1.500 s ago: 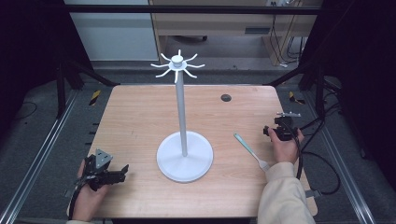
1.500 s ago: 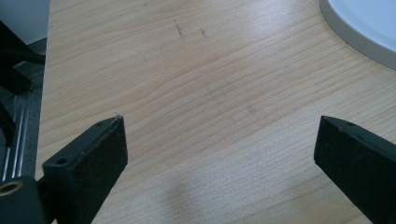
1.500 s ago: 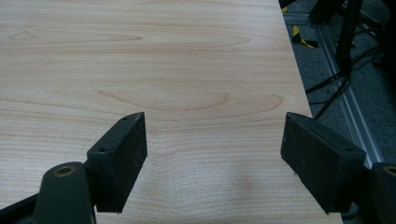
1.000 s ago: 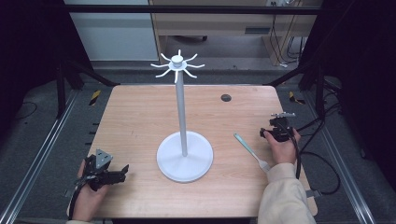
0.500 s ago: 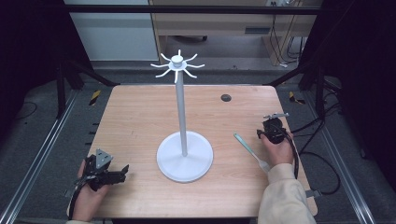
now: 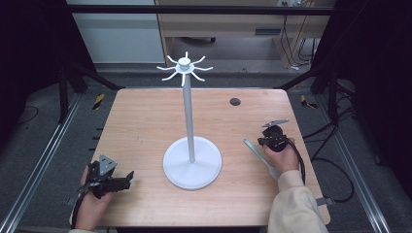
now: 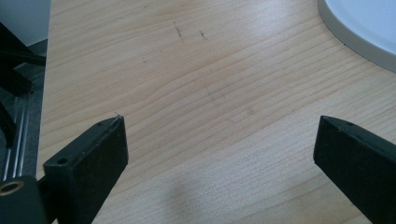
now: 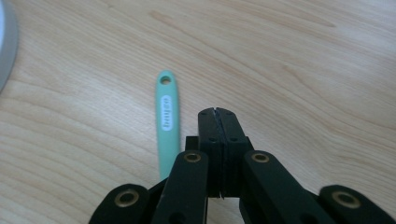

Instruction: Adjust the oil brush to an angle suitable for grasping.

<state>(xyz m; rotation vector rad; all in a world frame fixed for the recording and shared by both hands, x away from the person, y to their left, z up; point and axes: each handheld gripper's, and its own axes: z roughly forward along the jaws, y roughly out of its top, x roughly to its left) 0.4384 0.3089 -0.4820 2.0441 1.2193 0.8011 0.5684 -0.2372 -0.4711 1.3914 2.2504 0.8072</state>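
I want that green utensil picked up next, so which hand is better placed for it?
Right. The right gripper sits just beside the green utensil's handle, jaws shut with nothing between them. The left gripper is beyond the white stand.

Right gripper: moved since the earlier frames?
Yes. The right gripper has shifted left toward the white stand, beside the green handle, jaws just closing empty.

Your bench (image 6: 145,121) is evenly and brightly lit from above, while the surroundings at the frame's left and right edges fall into near-black. The white stand (image 6: 192,167) casts only a faint shadow. Both gripper views are soft, slightly washed out, with blurred lower edges.
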